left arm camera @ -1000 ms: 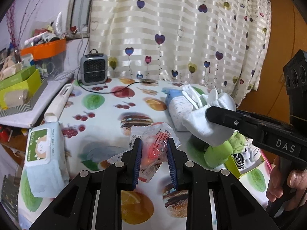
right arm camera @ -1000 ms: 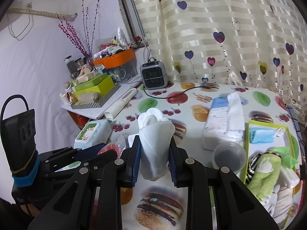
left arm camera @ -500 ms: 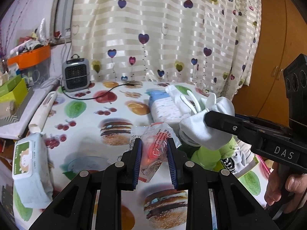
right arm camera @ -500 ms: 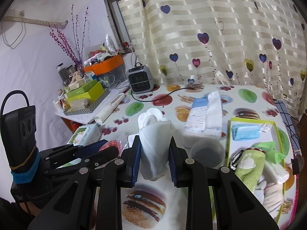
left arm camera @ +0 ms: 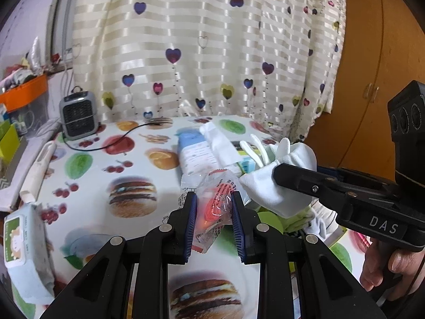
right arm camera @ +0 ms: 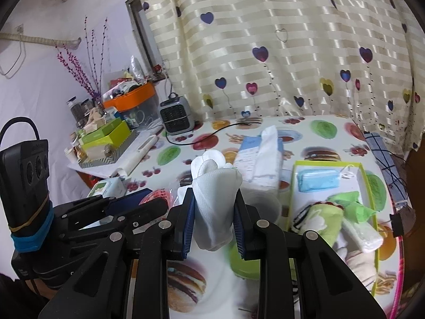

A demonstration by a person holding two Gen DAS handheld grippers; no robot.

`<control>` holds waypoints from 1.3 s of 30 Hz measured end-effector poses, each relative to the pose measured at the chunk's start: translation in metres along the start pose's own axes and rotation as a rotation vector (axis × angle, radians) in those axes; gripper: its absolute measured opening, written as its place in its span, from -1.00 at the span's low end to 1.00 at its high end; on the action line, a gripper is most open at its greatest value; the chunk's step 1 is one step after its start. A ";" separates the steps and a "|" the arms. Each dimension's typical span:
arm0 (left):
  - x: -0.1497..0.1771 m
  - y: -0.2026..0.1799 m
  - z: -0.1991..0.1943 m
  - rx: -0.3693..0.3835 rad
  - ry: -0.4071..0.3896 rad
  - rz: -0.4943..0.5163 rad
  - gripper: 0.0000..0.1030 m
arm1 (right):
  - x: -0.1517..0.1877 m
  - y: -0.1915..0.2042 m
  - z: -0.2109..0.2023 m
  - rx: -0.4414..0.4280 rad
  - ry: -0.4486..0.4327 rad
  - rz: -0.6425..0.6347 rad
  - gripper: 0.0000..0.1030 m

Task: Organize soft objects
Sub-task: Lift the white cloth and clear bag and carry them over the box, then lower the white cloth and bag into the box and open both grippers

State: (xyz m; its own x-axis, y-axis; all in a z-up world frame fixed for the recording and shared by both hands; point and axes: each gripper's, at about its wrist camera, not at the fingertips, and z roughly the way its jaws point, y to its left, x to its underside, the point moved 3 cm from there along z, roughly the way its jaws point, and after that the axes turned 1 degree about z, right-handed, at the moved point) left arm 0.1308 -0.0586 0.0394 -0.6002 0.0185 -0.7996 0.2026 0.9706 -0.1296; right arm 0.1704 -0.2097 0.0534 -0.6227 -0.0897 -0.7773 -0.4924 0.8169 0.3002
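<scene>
Hung upright, long axis vertical and folded cuff uppermost, the white fabric sock bundle (right arm camera: 213, 204), pinched between the blue pads of the right hand-held gripper (right arm camera: 213, 220) above the fruit-printed counter (right arm camera: 326, 130). Just left of it, crumpled clear plastic packet with red contents (left arm camera: 213, 207) clamped in the left hand-held gripper (left arm camera: 213, 220). To the right, lime-rimmed tray (right arm camera: 370, 183), near the counter's right edge.

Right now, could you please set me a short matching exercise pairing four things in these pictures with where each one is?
Things:
1. white sock
2. clear packet with orange contents
3. blue face mask
4. small grey heater

Places:
A. in the green-rimmed tray
B. in the left tongs
C. by the curtain
D. in the right tongs

Pairs: 1-D, 2-B, 3-A, 4-C
</scene>
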 end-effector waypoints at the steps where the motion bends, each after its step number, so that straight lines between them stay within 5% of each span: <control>1: -0.001 -0.002 0.001 0.004 0.000 0.003 -0.53 | 0.000 -0.002 -0.001 0.004 -0.002 0.003 -0.47; 27: -0.041 -0.061 0.072 0.129 0.032 0.088 -0.53 | -0.011 -0.114 -0.016 0.143 -0.038 0.167 -0.47; 39: -0.054 -0.075 0.108 0.137 0.059 0.106 -0.53 | -0.019 -0.169 0.008 0.164 -0.002 0.243 -0.47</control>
State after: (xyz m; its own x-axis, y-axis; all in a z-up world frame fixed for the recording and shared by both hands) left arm 0.2315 -0.1584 0.0291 -0.6135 0.1366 -0.7778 0.3683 0.9207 -0.1289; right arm 0.2700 -0.3412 0.0127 -0.7093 0.1211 -0.6944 -0.2234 0.8957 0.3844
